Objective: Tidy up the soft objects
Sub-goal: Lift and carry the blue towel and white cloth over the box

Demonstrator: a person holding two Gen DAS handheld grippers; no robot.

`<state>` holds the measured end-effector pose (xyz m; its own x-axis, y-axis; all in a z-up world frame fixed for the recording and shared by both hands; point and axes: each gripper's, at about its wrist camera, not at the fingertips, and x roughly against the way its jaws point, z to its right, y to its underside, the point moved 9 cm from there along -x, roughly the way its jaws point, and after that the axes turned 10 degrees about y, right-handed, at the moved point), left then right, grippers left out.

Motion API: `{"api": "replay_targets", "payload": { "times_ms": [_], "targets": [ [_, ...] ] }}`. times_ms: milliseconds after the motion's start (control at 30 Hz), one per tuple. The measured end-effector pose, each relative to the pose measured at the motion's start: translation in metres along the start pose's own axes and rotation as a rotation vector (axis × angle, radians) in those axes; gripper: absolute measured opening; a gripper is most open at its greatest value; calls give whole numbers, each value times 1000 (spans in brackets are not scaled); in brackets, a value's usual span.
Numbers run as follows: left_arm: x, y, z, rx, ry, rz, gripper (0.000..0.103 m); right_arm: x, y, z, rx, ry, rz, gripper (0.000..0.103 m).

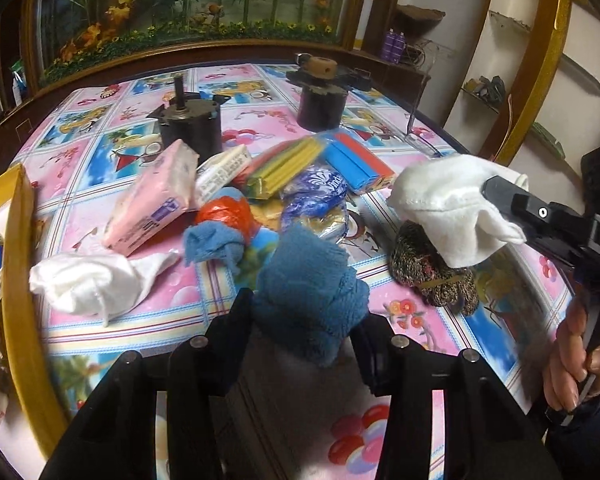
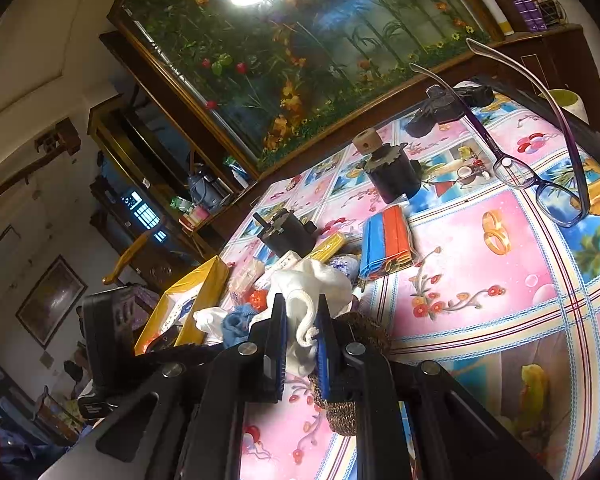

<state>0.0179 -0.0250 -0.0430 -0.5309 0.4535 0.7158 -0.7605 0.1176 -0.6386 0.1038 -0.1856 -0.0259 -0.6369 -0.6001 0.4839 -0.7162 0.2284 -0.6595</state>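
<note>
Currently: left gripper [image 1: 306, 320] pinches blue fleece cloth [image 1: 310, 284]; right gripper [image 2: 302, 320], clamped, lifts white cloth [image 2: 312, 284] above speckled scrubber [image 1: 432, 268] for sorting.

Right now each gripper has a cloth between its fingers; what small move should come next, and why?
Probably lift the left gripper a little: its fingers flank the blue fuzzy cloth, which looks pinched but sits low among the clutter on the table. The right gripper already holds the white cloth clear above the brown knitted piece, so it can wait.
</note>
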Motion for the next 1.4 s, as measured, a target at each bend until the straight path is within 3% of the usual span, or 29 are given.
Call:
{"api": "replay_targets", "payload": {
  "times_ms": [500, 1033, 1267, 1400],
  "targets": [
    [49, -1, -9, 13, -11, 84, 45, -7, 5, -11, 24, 31, -6, 13],
    [100, -1, -66, 132, -40, 181, 45, -20, 14, -99, 145, -57, -59, 13],
    [126, 5, -109, 201, -99, 219, 45, -42, 25, -144, 208, -102, -106, 13],
    [138, 25, -142, 272, -141, 209, 45, -52, 32, -165, 242, -121, -130, 13]
  ]
}}
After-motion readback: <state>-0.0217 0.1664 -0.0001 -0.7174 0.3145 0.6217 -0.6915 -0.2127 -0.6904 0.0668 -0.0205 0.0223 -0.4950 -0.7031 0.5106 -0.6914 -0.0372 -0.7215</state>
